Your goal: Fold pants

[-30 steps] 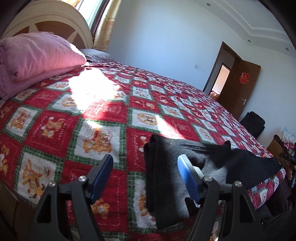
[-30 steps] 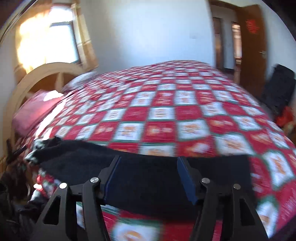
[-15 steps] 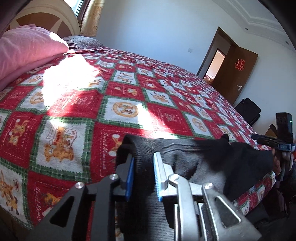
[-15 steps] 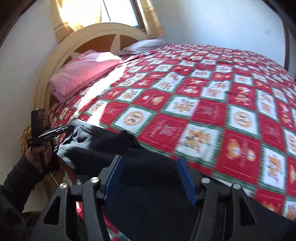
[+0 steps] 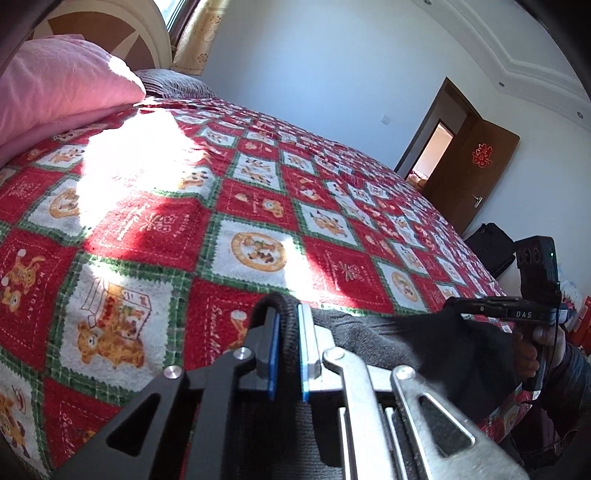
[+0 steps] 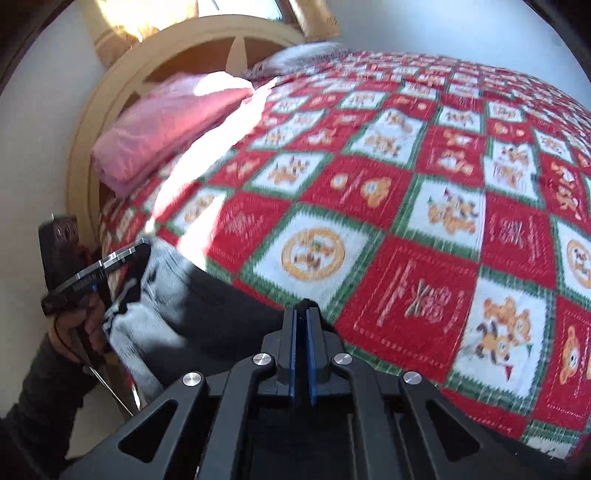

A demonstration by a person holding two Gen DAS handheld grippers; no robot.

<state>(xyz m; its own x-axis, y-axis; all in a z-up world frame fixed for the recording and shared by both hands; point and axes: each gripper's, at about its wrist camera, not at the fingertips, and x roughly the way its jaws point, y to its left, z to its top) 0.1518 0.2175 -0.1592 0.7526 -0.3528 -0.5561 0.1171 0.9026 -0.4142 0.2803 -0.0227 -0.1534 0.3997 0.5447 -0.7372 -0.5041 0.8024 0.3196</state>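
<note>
My left claw (image 5: 287,352) pinches the dark pants (image 5: 406,343) at the bed's (image 5: 258,206) near edge; my right claw (image 6: 302,360) clamps their other end. I'd lift both evenly, keeping the fabric taut.

Hard sunlight pours from the window (image 6: 243,7) behind the headboard (image 6: 155,62), blowing out a patch of bedspread (image 5: 140,155). Right view smeared with blur; fisheye edges bend, corners black.
</note>
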